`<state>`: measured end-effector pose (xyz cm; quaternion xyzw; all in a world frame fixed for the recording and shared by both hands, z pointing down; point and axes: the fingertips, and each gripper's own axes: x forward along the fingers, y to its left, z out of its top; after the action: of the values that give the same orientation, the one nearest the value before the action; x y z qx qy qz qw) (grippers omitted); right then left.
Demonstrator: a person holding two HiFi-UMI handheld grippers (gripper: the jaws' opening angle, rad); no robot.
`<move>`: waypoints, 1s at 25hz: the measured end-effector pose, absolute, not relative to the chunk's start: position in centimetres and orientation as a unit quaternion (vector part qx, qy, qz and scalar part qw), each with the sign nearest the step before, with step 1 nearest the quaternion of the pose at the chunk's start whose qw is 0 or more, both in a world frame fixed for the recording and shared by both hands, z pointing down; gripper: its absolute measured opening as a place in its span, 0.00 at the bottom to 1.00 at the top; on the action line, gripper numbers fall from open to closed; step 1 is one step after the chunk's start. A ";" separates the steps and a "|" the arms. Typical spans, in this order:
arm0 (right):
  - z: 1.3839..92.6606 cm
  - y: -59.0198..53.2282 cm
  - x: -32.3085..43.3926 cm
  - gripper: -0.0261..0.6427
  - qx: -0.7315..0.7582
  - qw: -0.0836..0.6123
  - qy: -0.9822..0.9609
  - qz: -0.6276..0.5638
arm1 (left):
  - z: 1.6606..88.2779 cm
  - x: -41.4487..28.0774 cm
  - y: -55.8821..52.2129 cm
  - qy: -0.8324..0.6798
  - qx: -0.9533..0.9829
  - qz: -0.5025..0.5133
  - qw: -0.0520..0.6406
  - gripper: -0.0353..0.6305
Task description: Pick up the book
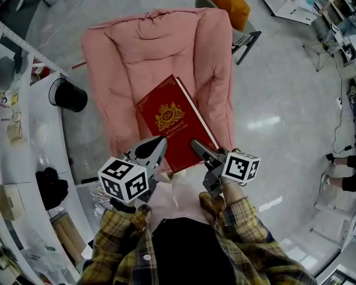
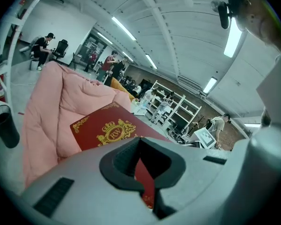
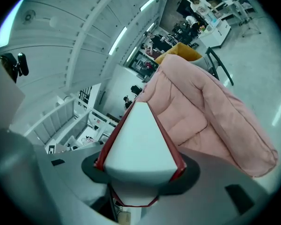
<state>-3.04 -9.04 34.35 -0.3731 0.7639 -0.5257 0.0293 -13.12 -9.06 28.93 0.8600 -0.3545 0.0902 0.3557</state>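
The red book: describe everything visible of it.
The red book is a closed hardcover with a gold crest, gold corner ornaments and a white page block. It is held over the pink cushion, its near end clamped by the left gripper and the right gripper, whose jaws span its thickness.

Head view: we look steeply down on the pink cushion (image 1: pixel 160 58). Both gripper views ride low at its near edge, tight against the book (image 2: pixel 107 128), facing across it. All share cushion and book.
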 end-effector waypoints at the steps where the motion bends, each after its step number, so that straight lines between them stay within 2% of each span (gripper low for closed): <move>1: 33.2 -8.9 -2.9 0.42 -0.375 0.033 0.766 -0.521 | 28.0 -13.4 -8.9 -0.353 0.863 0.083 0.352 0.06; 13: 24.9 -4.7 -5.6 0.42 -0.354 0.073 0.787 -0.500 | 20.3 -17.5 -7.7 -0.344 0.882 0.036 0.319 0.06; 25: 24.8 -4.2 -6.0 0.42 -0.333 0.102 0.774 -0.529 | 19.3 -18.1 -8.2 -0.328 0.887 0.021 0.323 0.06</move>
<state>-6.01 -4.16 24.78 -0.3334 0.7737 -0.5290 0.1015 -18.14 -8.22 19.29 0.8874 -0.3281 0.0215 0.3233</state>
